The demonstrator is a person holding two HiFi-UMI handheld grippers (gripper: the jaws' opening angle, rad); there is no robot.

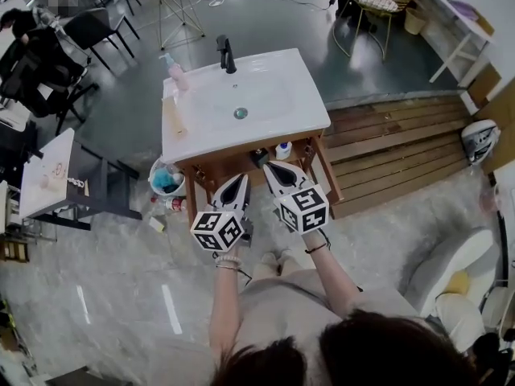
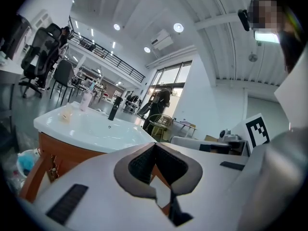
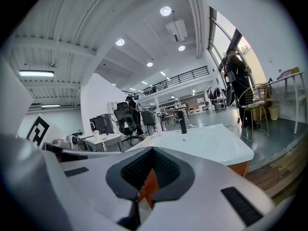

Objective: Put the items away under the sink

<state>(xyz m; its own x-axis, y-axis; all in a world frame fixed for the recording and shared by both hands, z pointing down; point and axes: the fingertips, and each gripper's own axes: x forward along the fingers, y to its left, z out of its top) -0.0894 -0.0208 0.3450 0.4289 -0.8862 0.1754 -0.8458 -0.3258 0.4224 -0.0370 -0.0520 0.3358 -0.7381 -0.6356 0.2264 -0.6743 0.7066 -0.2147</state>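
A white sink (image 1: 241, 103) on a wooden cabinet (image 1: 318, 167) stands in front of me. A black tap (image 1: 226, 55) and a pink bottle (image 1: 179, 77) are on its top. On the open shelf under the basin sit a white bottle with a blue cap (image 1: 283, 149) and a dark item (image 1: 259, 158). My left gripper (image 1: 239, 185) (image 2: 154, 147) and right gripper (image 1: 278, 171) (image 3: 151, 150) hover side by side just before that shelf. Both are shut and hold nothing. In the gripper views the sink (image 2: 91, 126) (image 3: 207, 141) lies beyond the jaws.
A white bucket with blue cloth (image 1: 166, 179) stands left of the cabinet, with small items (image 1: 173, 205) on the floor beside it. A black side table (image 1: 105, 187) is further left. A raised wooden platform (image 1: 394, 143) runs along the right. Office chairs (image 1: 48, 63) stand at the back left.
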